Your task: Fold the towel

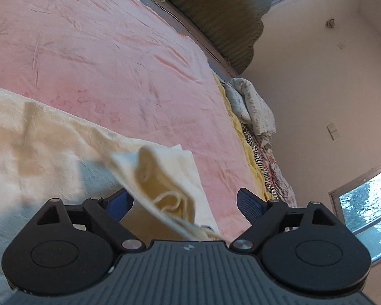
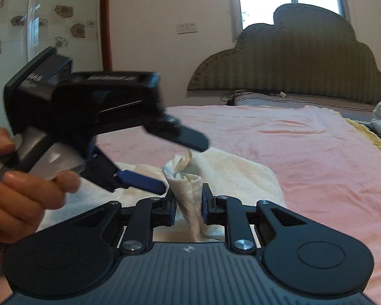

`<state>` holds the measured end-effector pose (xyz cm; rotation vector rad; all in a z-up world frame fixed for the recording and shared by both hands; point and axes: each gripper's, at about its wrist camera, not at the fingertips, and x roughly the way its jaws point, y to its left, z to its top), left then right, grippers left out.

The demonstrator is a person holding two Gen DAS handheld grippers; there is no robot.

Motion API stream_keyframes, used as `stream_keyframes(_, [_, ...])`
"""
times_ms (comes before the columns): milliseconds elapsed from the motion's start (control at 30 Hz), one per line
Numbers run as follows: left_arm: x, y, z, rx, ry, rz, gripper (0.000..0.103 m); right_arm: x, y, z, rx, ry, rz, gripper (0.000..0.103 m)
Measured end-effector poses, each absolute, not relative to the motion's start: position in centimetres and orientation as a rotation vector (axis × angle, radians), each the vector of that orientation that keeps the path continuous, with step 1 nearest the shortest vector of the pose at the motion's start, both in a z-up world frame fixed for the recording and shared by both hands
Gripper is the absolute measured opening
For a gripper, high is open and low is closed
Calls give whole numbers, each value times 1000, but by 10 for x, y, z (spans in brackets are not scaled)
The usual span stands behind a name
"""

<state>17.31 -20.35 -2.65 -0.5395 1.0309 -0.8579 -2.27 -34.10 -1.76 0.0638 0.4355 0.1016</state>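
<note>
The cream terry towel lies on the bed's pink sheet, one bunched corner rising at lower centre, clamped between the right gripper's nearly closed jaws. The left-wrist view shows the left gripper with jaws wide apart, the towel's rolled fold between them, unpressed. Only the right view shows the bare hand at lower left, holding that tilted gripper.

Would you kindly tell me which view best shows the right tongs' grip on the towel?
The right wrist view: the right tongs pinch a bunched towel corner between their pads. The left wrist view shows only the towel between the open left tongs.
</note>
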Motion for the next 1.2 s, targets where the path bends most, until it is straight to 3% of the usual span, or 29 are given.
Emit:
stream_keyframes(67, [180,-199,-30,-535,1043,-795,69,-23,-328,-19,33,446,123,19])
stream_keyframes(100, [182,-197,-32,-523,1054,-780,40,-23,-322,-20,16,453,132,19])
stream_keyframes(133, [187,-193,-34,-489,1080,-748,22,-25,-312,-20,-14,458,140,19])
stream_keyframes(167, [190,-189,-35,-475,1096,-731,14,-24,-306,-20,-37,461,141,19])
stream_keyframes(233, [190,-178,-31,-420,1078,-697,12,-21,-295,-21,-60,482,172,19])
stream_keyframes(433, [167,-137,4,-101,859,-565,12,-2,-243,-21,-125,482,332,19])
stream_keyframes(600, [179,-109,-9,-17,865,-478,12,22,-199,-31,-178,497,442,19])
stream_keyframes(667, [186,-103,-22,-2,895,-453,21,30,-188,-39,-189,523,461,22])
stream_keyframes(700, [187,-98,-27,-12,917,-427,39,35,-183,-45,-200,563,461,24])
stream_keyframes(733, [185,-87,-28,-31,915,-428,45,38,-178,-51,-205,611,461,27])
stream_keyframes(900, [174,-63,-11,25,823,-288,60,-6,-187,-30,-218,519,562,35])
stream_keyframes(1000, [173,-49,-4,7,821,-239,61,-21,-207,-19,-161,469,532,35])
stream_keyframes(1200, [163,-28,-1,-143,936,-330,64,-24,-186,-43,-402,519,441,34])
